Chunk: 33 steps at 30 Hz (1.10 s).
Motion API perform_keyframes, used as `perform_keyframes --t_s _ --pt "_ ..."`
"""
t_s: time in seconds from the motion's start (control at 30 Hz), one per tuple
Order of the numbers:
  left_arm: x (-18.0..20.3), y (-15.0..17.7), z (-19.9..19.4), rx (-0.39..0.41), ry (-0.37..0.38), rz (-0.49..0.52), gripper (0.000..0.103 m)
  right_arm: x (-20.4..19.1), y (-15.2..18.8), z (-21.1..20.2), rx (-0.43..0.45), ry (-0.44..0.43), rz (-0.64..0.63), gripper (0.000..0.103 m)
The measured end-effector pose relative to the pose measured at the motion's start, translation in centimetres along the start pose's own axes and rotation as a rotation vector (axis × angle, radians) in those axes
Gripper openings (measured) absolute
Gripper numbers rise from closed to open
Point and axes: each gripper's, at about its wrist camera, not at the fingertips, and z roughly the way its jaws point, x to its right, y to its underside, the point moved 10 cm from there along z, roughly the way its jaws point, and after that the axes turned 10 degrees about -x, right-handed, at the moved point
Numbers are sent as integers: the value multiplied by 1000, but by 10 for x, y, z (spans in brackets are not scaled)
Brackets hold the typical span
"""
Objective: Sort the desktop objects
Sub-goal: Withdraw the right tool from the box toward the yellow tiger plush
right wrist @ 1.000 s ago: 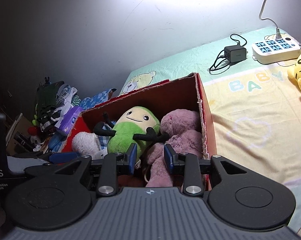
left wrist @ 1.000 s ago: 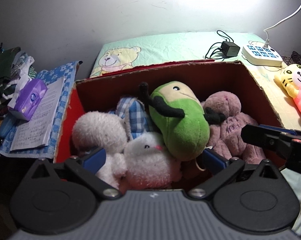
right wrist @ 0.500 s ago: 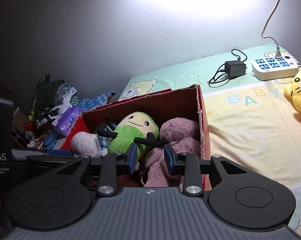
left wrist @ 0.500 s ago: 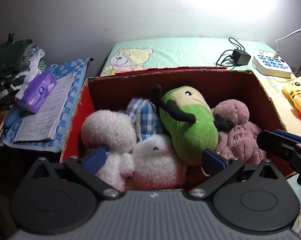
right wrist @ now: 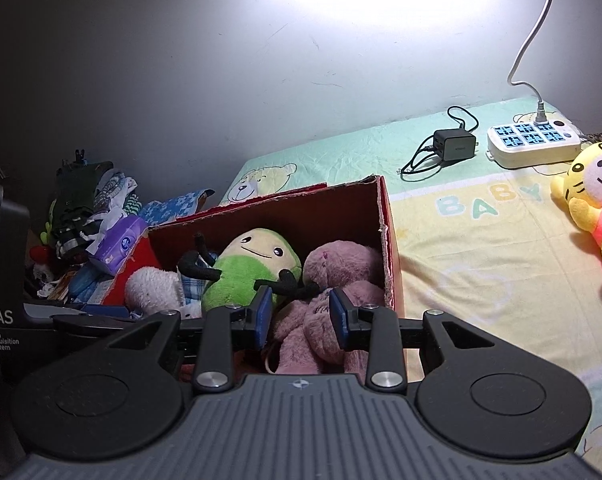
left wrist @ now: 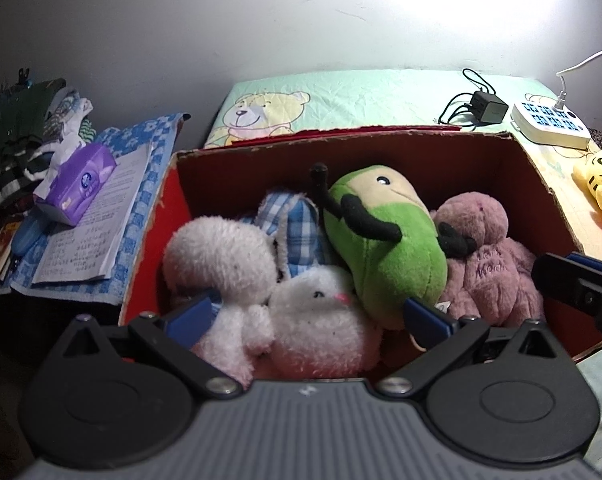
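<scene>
Fingers (left wrist: 189,316) hover over box (left wrist: 341,156) (five plush toys (left wrist: 381,248) inside).

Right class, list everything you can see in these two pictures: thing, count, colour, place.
Cardboard box: one, red, on bed.
Green plush: one, in box, middle.
Mauve plush: one, in box, right.
White plush toys: two, in box, left and front.
Checked plush: one, blue-white, in box, behind the white ones.
Yellow tiger plush: one, on bed, right.
Power strip: one, white, by wall.
Charger: one, black, beside power strip.
Tissue pack: one, purple, on papers, left.
Left gripper: jaws wide, empty.
Right gripper: jaws narrower, empty.
</scene>
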Motion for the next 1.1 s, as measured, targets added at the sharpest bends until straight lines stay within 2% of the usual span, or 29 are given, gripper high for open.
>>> perform_keyframes --t_s 0.2,0.53,0.83,1.1 --pt "-2 0 1 -8 17 -7 102 0 0 -3 15 20 -1 44" --pt "-9 1 -6 20 1 -25 102 -9 4 -5 27 -1 -16 44" --pt "-17 3 -6 0 -35 -19 102 -11 5 -4 34 -16 -3 44" --pt "-11 -6 -19 43 -39 -2 102 -4 0 -16 68 -12 2 44"
